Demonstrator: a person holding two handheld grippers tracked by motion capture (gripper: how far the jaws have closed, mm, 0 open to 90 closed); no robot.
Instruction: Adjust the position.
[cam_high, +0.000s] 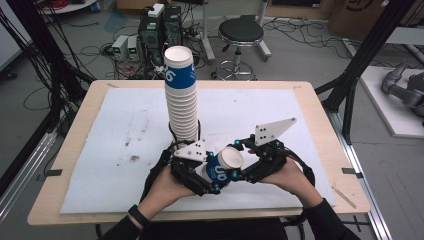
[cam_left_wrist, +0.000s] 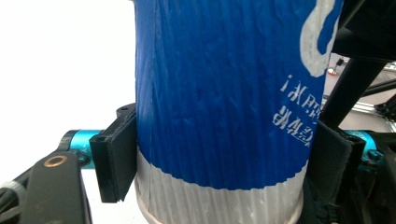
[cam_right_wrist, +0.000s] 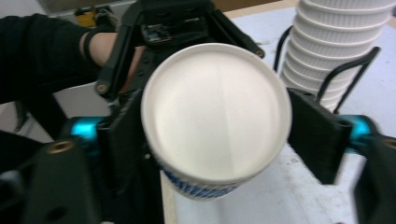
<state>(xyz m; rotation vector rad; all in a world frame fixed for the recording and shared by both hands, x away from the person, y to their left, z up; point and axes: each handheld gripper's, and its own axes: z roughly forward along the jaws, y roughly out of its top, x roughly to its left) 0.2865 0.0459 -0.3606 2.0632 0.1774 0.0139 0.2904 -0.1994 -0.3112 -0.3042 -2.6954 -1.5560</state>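
Single paper cup sits tilted between both hand-held grippers, near the surface's 6 o'clock edge, mouth pointing toward 2 o'clock.

Left hand-held gripper is clamped on the cup body; in the left gripper view both black pads press the blue wall of the cup low down, near the white band. Right hand-held gripper comes in from 3 o'clock. In the right gripper view its jaws straddle the cup's rim; the right pad stands just clear of it, the left pad looks close or touching. Cannot tell if it is gripping yet.

Likely step: hand-over or a two-gripper regrasp. To do it well, keep the left squeeze light since the ribbed paper wall dents easily, centre the right jaws on the rim, and close before the left lets go.

Both hands enter from 6 o'clock, wrists angled inward toward each other, right hand mirrored.

Farther off at 12 o'clock, a tall stack of nested cups stands upright in a black wire holder.
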